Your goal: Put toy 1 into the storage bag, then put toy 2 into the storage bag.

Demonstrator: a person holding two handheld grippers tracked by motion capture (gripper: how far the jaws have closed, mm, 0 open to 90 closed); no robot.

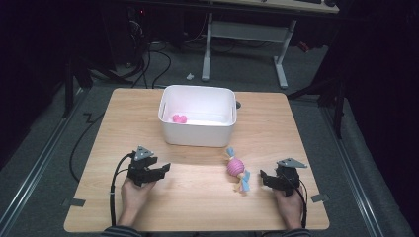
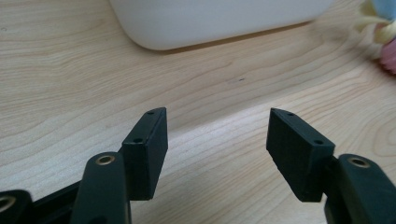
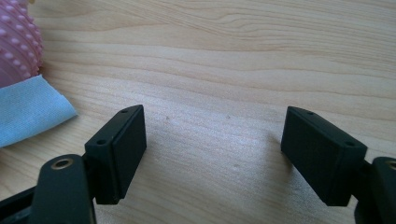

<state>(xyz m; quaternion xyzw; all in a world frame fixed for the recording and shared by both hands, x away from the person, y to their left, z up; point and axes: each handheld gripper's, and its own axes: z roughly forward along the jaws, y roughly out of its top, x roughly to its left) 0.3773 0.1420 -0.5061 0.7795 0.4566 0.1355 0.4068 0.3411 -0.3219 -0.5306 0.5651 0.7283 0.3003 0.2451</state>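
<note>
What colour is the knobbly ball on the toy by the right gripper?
Pink ball, best seen in the right gripper view.

No readable text, no labels, no brands, no numbers, no signs anywhere

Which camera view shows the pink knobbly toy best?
The high view: the pink toy lies whole on the table, between the white bin and the right gripper. The right gripper view shows its side and blue cloth; the left gripper view, a blurred edge.
</note>
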